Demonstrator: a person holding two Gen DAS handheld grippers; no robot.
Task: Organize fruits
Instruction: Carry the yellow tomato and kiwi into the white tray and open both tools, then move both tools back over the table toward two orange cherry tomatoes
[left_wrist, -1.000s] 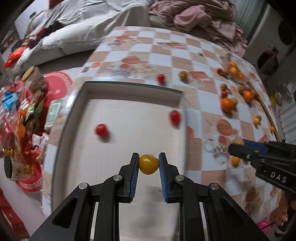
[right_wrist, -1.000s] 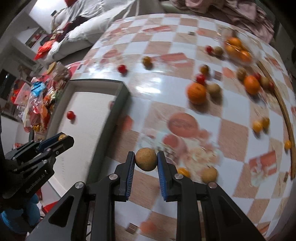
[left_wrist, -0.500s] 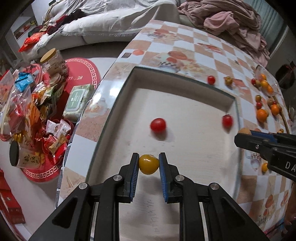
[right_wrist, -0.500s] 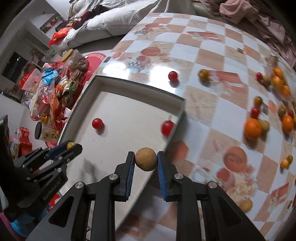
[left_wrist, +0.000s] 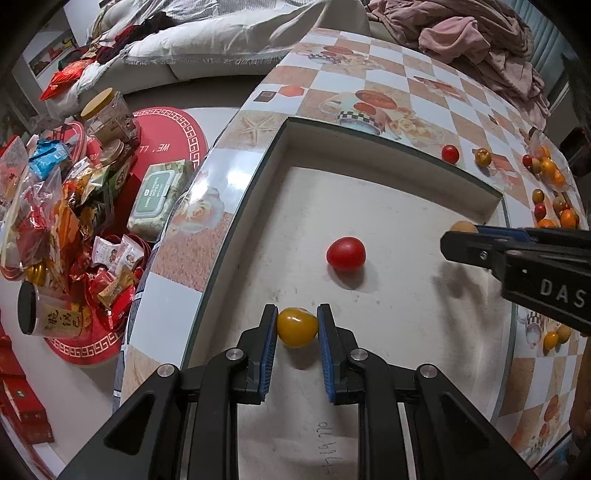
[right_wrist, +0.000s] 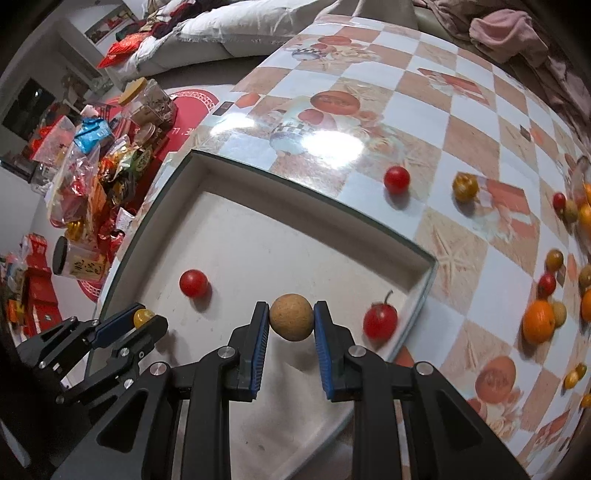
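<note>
Left gripper, over the near part of the white tray, pinching a yellow tomato between its blue pads, closed down to the fruit's width. Beyond it and a little right, a red tomato lying loose on the tray floor. Right gripper, also above the tray, clamped likewise on a round tan fruit (rough-skinned, maybe a longan). Just right of it, a second red tomato with a stem resting near the tray's right wall; at far left of that view, the first red one. On the checkered tablecloth past the tray's far rim, one red tomato and one yellow-brown one side by side, apart. Farther right, a scatter of oranges and other small fruit. Left of the table, down on the floor, a heap of snack packets and jars.
</note>
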